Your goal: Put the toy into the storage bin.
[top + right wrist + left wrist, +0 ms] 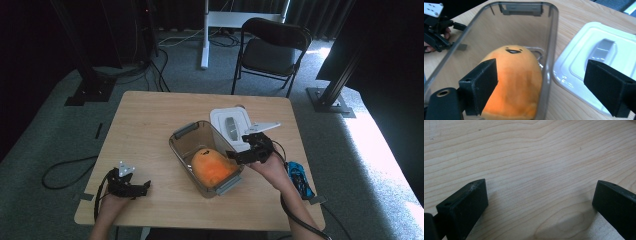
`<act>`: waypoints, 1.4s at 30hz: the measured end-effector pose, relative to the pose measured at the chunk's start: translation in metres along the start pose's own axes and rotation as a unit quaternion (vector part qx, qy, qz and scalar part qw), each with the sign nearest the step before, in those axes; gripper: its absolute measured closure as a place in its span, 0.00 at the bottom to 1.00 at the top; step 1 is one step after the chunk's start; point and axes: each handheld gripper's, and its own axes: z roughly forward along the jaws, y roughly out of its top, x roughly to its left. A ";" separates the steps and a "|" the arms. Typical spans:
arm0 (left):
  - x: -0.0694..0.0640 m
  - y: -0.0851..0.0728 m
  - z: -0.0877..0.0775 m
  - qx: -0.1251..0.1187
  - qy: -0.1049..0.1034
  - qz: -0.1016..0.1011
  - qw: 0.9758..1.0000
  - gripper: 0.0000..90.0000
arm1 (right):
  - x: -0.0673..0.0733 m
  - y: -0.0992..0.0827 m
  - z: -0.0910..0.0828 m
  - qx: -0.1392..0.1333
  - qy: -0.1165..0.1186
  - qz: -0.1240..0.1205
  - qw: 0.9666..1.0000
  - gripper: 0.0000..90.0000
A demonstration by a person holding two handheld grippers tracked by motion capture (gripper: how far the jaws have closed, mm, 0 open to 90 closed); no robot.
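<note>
A clear grey plastic bin (184, 135) stands in the middle of the wooden table, and an orange plush toy (212, 167) with a small face lies in its near end. The bin's white lid (231, 127) rests flat on the table just behind and right of it. My right gripper (236, 156) hovers over the bin's right rim with its jaws wide apart and nothing between them. In the right gripper view the plush (516, 82) sits below the left jaw and the lid (599, 55) behind the right jaw. My left gripper (144, 189) rests open near the table's front left corner, over bare wood (524, 157).
A blue object (299, 179) lies at the table's right edge beside my right forearm. A black folding chair (272, 50) and a white desk leg (205, 35) stand beyond the far edge. Black stand feet (90, 90) and cables lie on the carpet.
</note>
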 end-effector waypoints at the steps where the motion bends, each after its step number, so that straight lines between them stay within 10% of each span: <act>1: 0.000 0.000 0.000 0.000 0.000 0.000 1.000 0.01 | -0.004 -0.002 -0.003 -0.004 -0.007 0.006 1.000 0.13; 21: 0.000 0.000 0.000 0.001 0.000 0.001 1.000 0.01 | -0.029 -0.031 -0.026 -0.021 -0.062 0.044 0.997 0.13; 42: 0.000 0.000 0.000 0.001 0.000 0.000 1.000 0.01 | -0.050 -0.086 -0.040 -0.029 -0.143 0.092 0.985 0.13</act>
